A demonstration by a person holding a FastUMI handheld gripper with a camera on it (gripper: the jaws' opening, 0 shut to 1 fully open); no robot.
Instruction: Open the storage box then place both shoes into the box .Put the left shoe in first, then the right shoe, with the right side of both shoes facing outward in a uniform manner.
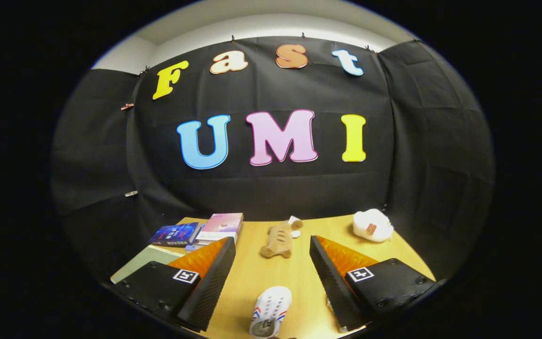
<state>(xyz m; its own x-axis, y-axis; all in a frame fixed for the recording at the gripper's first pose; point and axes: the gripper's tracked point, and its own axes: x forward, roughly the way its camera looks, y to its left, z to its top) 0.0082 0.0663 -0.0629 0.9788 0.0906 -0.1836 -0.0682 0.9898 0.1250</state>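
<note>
My gripper (272,254) hangs above the wooden table (299,282) with its two fingers wide apart and nothing between them. A white shoe with red and blue stripes (270,311) lies on the table below, between the fingers and close to me, toe pointing away. Another small white edge (332,308) peeks out beside the right finger; I cannot tell what it is.
Beyond the fingers lie a tan plush toy (278,241), a white plush item (371,225) at the back right, and a stack of books (219,227) with a dark blue box (175,234) at the back left. A green mat (146,260) lies at the left. Black cloth walls the table.
</note>
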